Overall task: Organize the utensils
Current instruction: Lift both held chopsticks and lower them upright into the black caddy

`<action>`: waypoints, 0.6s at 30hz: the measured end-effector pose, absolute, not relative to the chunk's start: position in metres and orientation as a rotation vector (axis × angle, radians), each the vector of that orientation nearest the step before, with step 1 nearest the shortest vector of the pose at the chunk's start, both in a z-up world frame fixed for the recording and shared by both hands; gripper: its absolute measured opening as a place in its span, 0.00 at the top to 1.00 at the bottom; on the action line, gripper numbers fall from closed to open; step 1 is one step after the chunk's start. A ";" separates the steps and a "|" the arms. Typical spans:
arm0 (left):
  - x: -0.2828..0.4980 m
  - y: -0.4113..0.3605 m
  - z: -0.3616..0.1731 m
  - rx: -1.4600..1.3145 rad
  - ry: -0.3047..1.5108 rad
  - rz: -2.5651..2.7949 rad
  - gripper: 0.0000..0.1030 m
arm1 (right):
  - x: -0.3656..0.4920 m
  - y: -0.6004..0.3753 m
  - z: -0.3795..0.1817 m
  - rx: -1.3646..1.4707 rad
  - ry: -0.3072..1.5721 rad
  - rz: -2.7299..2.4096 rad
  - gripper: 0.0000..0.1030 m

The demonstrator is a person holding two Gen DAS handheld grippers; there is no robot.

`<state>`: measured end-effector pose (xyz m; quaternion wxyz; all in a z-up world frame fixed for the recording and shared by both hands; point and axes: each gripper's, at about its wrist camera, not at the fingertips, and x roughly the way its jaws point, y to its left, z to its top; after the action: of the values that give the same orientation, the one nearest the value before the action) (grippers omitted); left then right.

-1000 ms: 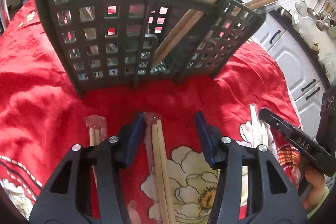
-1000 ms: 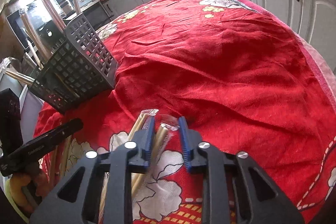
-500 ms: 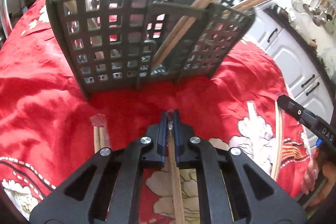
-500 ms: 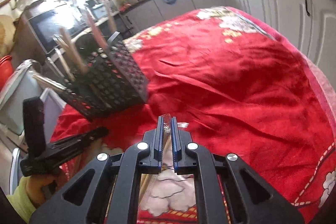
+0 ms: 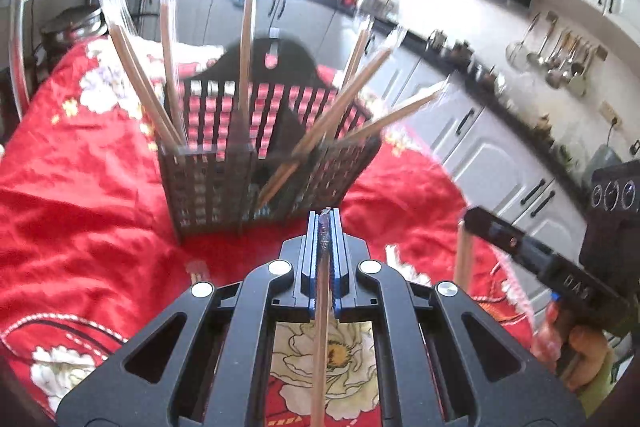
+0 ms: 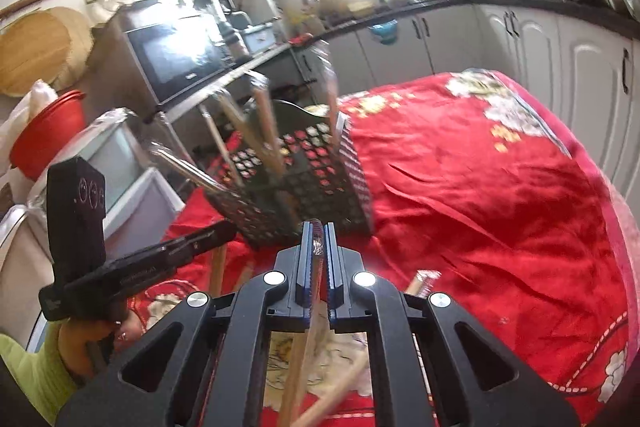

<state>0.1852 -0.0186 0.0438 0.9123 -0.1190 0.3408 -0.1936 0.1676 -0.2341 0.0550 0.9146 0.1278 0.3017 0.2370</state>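
Left gripper (image 5: 325, 223): jaws clamped on wrapped chopsticks (image 5: 320, 347), long axis running back along the fingers toward the lower edge of frame. Utensil basket (image 5: 248, 179): frame centre, just ahead of the tips, slightly left, already bristling with upright sticks.

Right gripper (image 6: 316, 235): jaws closed on a second wrapped pair (image 6: 298, 359), tilted; the basket (image 6: 320, 187) directly ahead. Both held level, about equally near.

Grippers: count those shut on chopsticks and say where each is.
2. The left gripper clamps a wrapped chopstick pair in front of the basket. The right gripper clamps a second pair, also facing the basket.
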 end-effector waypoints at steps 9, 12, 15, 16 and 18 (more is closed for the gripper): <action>0.176 0.002 0.086 -0.291 0.585 -0.404 0.98 | 0.153 -0.209 0.096 0.200 0.538 0.564 0.96; 0.173 0.009 0.096 -0.303 0.557 -0.406 0.98 | 0.150 -0.201 0.108 0.177 0.514 0.578 0.98; 0.171 0.015 0.110 -0.302 0.527 -0.405 0.98 | 0.149 -0.194 0.119 0.158 0.485 0.590 0.98; 0.171 0.016 0.115 -0.297 0.518 -0.405 0.98 | 0.150 -0.191 0.123 0.152 0.479 0.592 0.98; 0.171 0.020 0.125 -0.285 0.493 -0.399 0.98 | 0.150 -0.187 0.129 0.141 0.464 0.594 0.98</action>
<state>0.1709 0.0200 0.1252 0.9401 -0.1398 0.2417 -0.1955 0.1501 -0.1868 0.1289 0.9273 0.0687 0.2265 0.2900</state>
